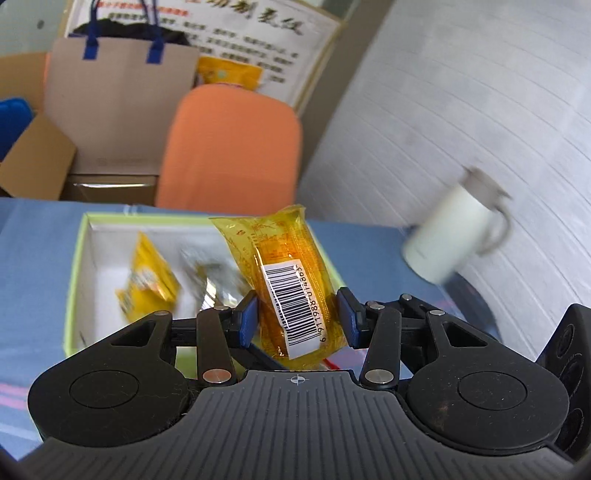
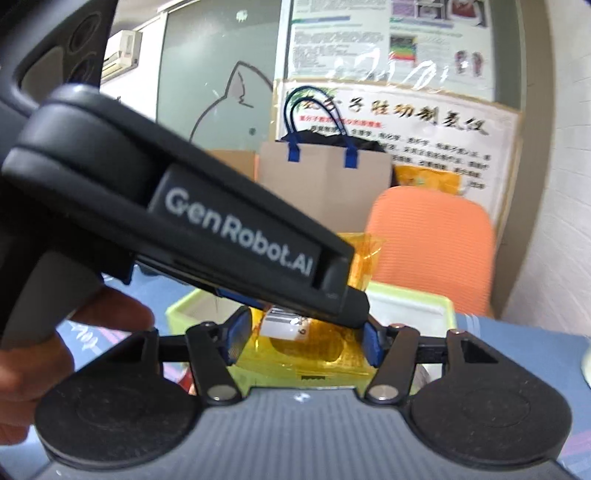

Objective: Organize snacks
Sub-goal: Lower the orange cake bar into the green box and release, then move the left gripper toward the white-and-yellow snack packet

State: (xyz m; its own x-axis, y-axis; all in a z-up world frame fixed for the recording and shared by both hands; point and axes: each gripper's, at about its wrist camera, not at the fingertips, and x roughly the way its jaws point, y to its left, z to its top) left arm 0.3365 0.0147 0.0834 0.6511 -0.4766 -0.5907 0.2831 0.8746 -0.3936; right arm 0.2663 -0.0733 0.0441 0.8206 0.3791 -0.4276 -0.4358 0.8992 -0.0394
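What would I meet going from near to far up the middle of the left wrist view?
Black left gripper → clear yellow barcoded snack packet → pale green open box → orange chair back → white poster with black lettering.

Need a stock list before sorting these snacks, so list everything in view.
barcode packet: one, yellow, gripped in the left tongs above the box
second packet: one, clear yellow, between the right tongs' pads
box: one, light green with a white inside, on the table
snack bag: one, yellow, inside the box
wrapper: one, silvery, blurred, inside the box
mug: one, white, lidded, table's right side
tablecloth: one, blue
chair: one, orange, behind the table
paper bag: one, brown with blue handles, behind the chair
poster: one, white, on the wall
left tongs: black, blue pads
right tongs: black, blue pads
hand: one, holding the left tongs' handle
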